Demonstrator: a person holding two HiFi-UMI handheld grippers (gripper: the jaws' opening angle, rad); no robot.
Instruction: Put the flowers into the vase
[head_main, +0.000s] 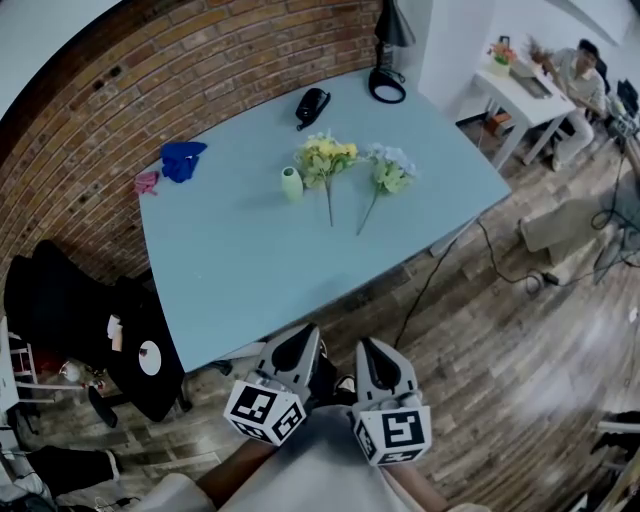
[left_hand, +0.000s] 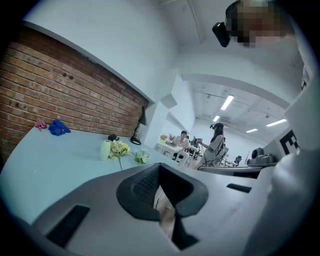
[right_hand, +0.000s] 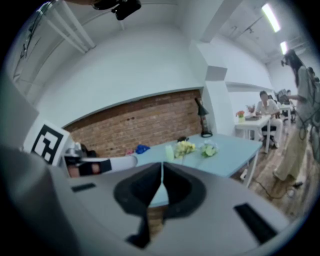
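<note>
Lying on the blue tabletop (head_main: 250, 270), the yellow flowers (head_main: 325, 155) and the pale flowers (head_main: 390, 170) rest beside the upright green vase (head_main: 291, 183). Closed and empty, the left tool (head_main: 300, 348) and right tool (head_main: 374, 352) hang off its near edge. Thin stems may slip from a pinch; a nudge could topple the vase. A brick wall (head_main: 150, 80) stands behind, with a wood floor (head_main: 500, 340) below.

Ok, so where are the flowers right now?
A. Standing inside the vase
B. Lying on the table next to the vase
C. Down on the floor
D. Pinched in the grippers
B: the yellow flower bunch and the white flower bunch both lie flat on the light blue table, just right of the small pale green vase.
</note>
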